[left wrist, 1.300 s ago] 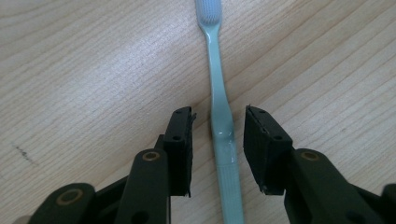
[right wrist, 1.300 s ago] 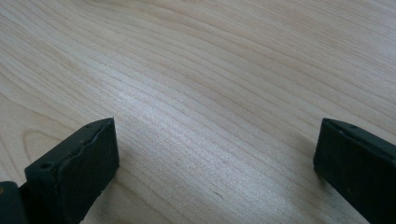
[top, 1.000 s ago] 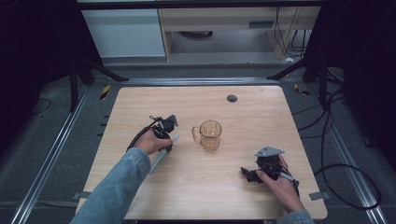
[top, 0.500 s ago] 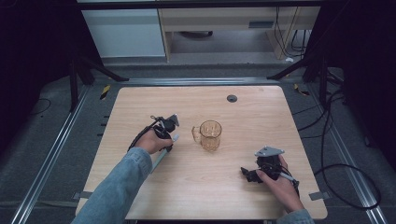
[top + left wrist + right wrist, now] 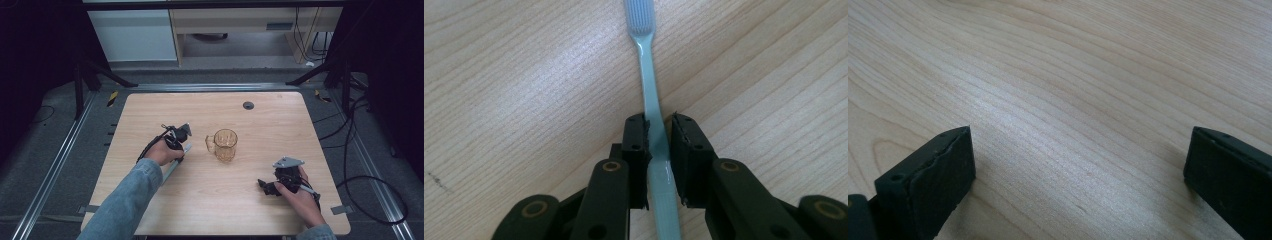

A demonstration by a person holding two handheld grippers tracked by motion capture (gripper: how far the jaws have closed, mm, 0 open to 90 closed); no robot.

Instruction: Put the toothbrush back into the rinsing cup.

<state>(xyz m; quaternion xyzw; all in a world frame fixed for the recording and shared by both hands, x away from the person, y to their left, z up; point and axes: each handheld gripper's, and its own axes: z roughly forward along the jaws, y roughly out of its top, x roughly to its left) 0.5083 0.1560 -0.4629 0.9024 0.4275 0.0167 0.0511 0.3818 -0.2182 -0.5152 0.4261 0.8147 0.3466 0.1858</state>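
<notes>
L gripper point(image 5: 659, 137) jaws have just been closing and now clamp the toothbrush point(image 5: 651, 90) handle, brush flat on table point(image 5: 150, 107) left of cup point(image 5: 225, 144), ready to lift; R gripper point(image 5: 1078, 165) gapes wide, idle.

In the high view, the toothbrush point(image 5: 172, 167) beside the glass mug point(image 5: 223, 145) is mostly covered by the person's left hand point(image 5: 161, 152) and sleeve; only a pale strip of handle shows, too small to tell its head. In the left gripper view the top edge cuts off its bristle head, the bottom edge its handle end, and the left claw point(image 5: 659, 137) covers the handle's flanks. The right claw point(image 5: 264, 186) is too small to read beside the right hand point(image 5: 295, 192).
</notes>
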